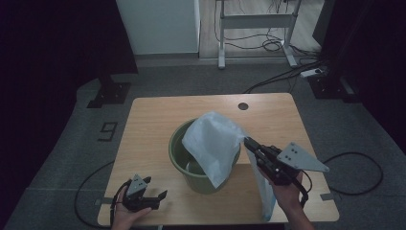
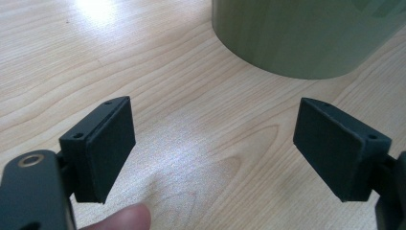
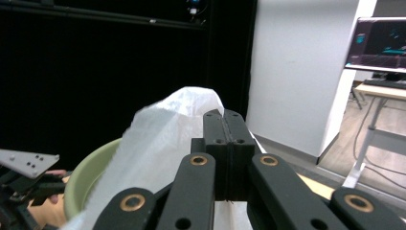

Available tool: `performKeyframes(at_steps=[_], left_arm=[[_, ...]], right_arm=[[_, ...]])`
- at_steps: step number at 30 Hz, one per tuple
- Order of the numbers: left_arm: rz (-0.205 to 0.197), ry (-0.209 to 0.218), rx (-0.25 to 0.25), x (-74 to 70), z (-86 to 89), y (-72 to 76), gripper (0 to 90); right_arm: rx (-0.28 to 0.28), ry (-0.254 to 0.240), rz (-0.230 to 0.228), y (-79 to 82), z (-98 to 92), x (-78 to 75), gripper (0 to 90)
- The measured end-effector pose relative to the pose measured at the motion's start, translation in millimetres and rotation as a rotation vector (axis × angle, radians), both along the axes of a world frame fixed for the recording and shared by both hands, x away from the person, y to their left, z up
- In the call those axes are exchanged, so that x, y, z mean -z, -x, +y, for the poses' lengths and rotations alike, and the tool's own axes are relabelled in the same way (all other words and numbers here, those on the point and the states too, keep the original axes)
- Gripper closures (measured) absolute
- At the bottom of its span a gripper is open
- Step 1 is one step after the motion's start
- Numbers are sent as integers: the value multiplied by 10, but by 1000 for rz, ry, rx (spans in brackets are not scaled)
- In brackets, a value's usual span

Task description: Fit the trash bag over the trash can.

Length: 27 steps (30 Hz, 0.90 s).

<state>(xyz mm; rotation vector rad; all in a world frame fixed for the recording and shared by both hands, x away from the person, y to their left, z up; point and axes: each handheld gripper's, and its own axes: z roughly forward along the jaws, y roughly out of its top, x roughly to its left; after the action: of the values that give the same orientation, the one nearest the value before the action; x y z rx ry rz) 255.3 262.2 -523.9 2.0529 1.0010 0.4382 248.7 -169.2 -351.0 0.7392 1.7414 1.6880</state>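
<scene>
White plastic bag [image 1: 213,143] clamped in right claw [image 1: 249,143] over green bucket [image 1: 179,160], left claw [image 1: 160,197] gaping, floor marked "9" [image 1: 108,130].

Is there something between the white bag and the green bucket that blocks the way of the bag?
Nothing visible blocks it. The right gripper is shut on the white bag, which already hangs over the open green bucket. The left gripper rests open on the table, apart from the bucket.
</scene>
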Motion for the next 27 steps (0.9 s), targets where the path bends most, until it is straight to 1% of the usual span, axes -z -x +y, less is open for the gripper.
performKeyframes(at_steps=[5,6,7,10,11,14,17,18,19,20,25,27], left_arm=[[0,2,-2,-3,11,1,138],[0,3,-2,-3,13,1,138],[0,3,-4,-1,13,0,138],[0,2,-2,-1,9,2,138],[0,1,-2,-1,8,4,138],[0,4,-4,-2,15,5,138],[1,6,-7,-2,28,5,138],[1,9,-9,-1,32,6,138],[0,10,-9,-1,33,6,138],[0,9,-8,-4,34,10,138],[-3,9,-7,-12,33,15,138],[-4,10,-7,-16,38,15,138]], right_arm=[[-9,20,6,-28,106,44,891],[-7,28,4,-40,129,47,891],[-2,32,7,-86,166,51,891],[12,27,16,-174,188,38,891],[12,27,16,-174,188,38,891],[33,14,24,-284,196,2,891],[34,14,22,-297,212,-4,891],[28,23,26,-302,255,7,891],[28,23,26,-302,255,7,891],[26,38,26,-297,301,29,891],[16,57,38,-286,378,90,891],[2,85,44,-264,438,147,891]])
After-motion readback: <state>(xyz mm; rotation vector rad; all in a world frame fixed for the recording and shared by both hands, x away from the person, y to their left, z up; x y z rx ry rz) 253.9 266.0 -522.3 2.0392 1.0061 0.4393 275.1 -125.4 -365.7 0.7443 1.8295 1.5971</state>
